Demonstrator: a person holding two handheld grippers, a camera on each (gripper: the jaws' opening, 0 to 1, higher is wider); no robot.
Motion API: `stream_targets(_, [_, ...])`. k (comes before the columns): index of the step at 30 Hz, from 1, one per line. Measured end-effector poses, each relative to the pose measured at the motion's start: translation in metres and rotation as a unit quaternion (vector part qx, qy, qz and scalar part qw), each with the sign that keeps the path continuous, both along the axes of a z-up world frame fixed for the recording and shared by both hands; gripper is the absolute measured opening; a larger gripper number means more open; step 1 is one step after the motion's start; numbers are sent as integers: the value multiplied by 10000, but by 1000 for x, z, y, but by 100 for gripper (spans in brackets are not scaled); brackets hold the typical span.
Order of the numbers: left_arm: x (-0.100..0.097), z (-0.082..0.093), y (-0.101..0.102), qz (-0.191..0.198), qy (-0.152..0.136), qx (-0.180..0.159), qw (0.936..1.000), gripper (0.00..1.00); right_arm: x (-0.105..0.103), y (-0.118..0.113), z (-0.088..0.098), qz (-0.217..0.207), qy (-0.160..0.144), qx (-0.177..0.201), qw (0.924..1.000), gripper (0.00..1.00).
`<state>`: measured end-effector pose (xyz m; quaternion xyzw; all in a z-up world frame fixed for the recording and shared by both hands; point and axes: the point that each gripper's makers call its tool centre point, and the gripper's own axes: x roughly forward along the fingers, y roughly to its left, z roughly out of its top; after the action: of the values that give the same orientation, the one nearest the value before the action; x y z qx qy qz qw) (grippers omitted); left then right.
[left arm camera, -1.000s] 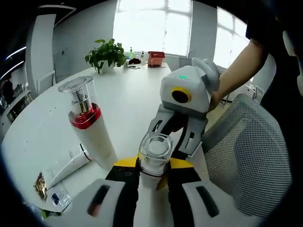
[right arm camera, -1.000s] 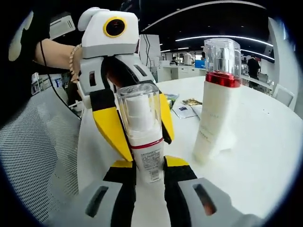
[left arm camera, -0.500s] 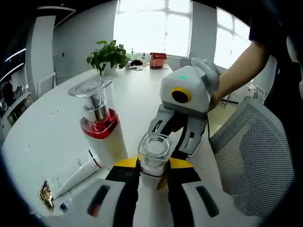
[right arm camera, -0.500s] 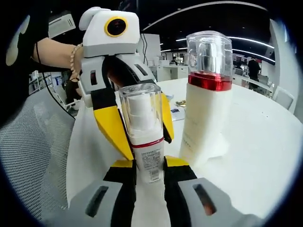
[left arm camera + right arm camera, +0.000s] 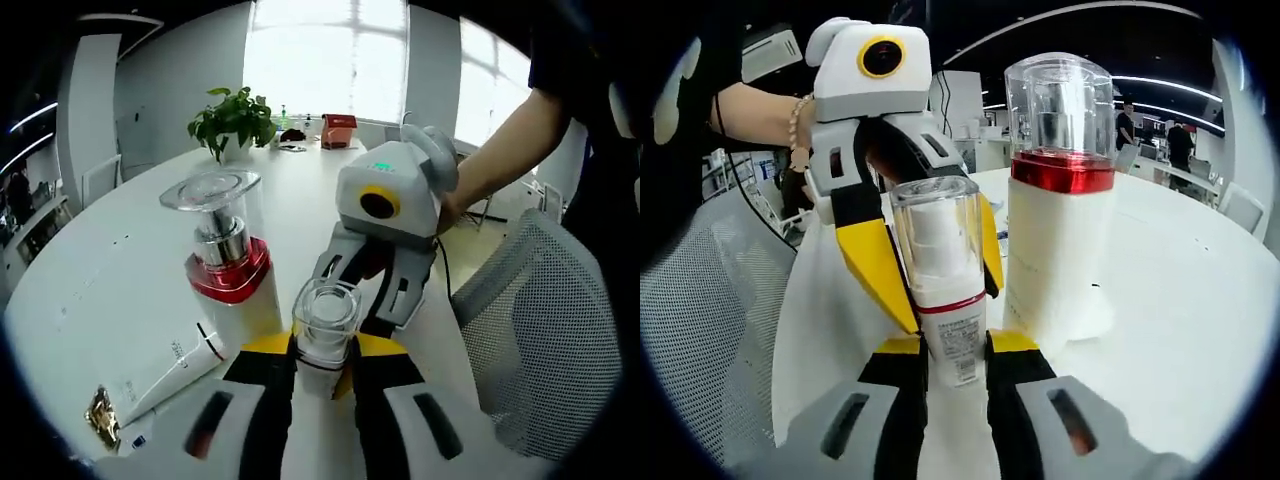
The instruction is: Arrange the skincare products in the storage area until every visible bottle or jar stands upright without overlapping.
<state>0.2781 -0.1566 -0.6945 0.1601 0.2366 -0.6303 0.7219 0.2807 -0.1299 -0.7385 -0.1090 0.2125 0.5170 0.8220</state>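
Small clear-capped bottle point(image 5: 940, 290) clamped upright by left gripper point(image 5: 925, 295) and right gripper point(image 5: 955, 365), pump bottle point(image 5: 1058, 210) stood beside.

Potted plant point(image 5: 233, 115), red box point(image 5: 338, 128), mesh chair point(image 5: 540, 330) nr table.

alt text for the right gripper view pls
Both grippers, the right gripper from below and the left gripper from behind, clamp one small upright clear-capped bottle over a white table. A taller red-collared pump bottle stands beside it.
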Motion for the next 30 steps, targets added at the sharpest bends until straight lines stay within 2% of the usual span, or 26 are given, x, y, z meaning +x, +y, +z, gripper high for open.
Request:
stream_targets(4, [1,0,2,46,7,15,10000,15,1,0,0,27,10,2,10000,21])
stream_targets(14, [5,2,31,329,47,99,9994,13,4,-4,-1,-8,20,0,10000,22])
stream_targets(18, [5,0,38,440,91,119,9989,13,-1,0,0,27,152,59,9999,22])
stream_targets(30, [2,1,37,479,107,77,9988,13,-3,-4,-1,-7,269,-16,9996,25])
